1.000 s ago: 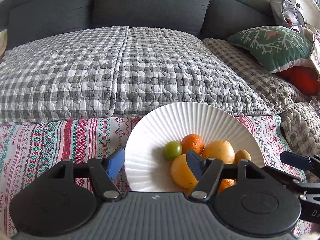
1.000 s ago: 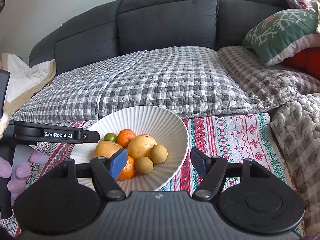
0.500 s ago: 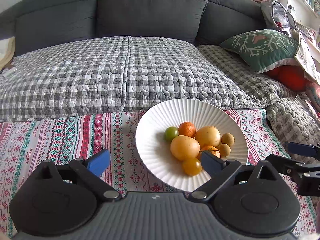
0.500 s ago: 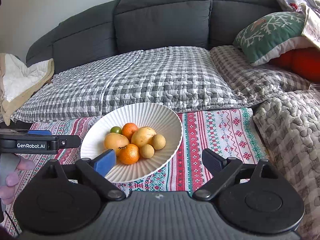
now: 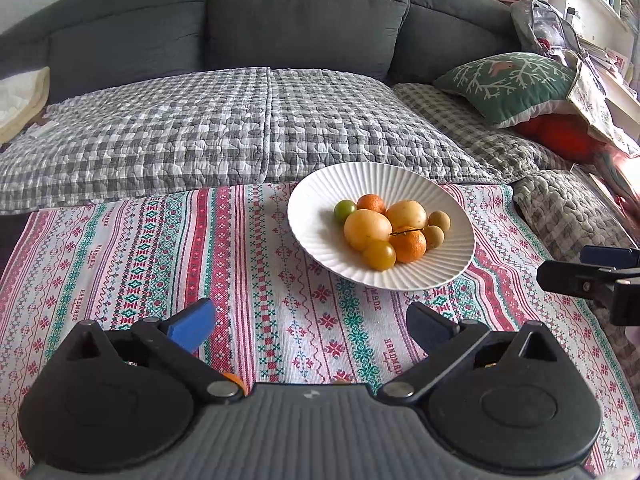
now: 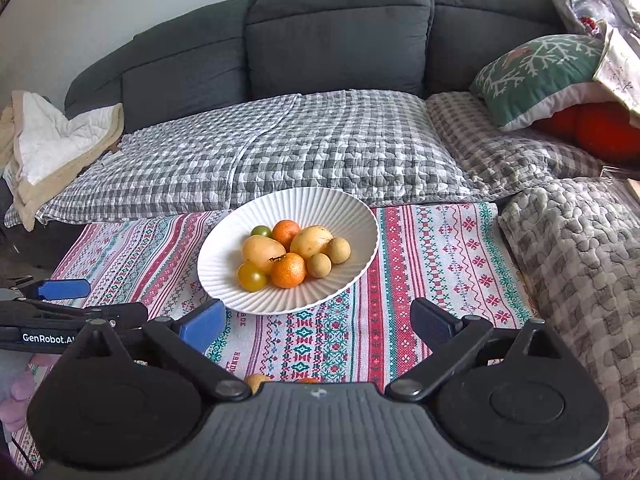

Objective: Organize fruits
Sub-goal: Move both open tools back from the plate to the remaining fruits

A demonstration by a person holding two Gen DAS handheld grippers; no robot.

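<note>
Seven fruits (image 5: 367, 229) in white bowl (image 5: 320, 196)

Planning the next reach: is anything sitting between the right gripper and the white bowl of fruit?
Nothing visible does. Between the open right gripper and the white ribbed bowl lies only bare patterned tablecloth. The left gripper is off to the left, clear of that path.

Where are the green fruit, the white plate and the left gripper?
green fruit (image 5: 345, 210), left wrist view, middle of its skin.
white plate (image 5: 320, 216), left wrist view, bare ribbed wall.
left gripper (image 5: 310, 320), left wrist view, midway between fingertips.
</note>
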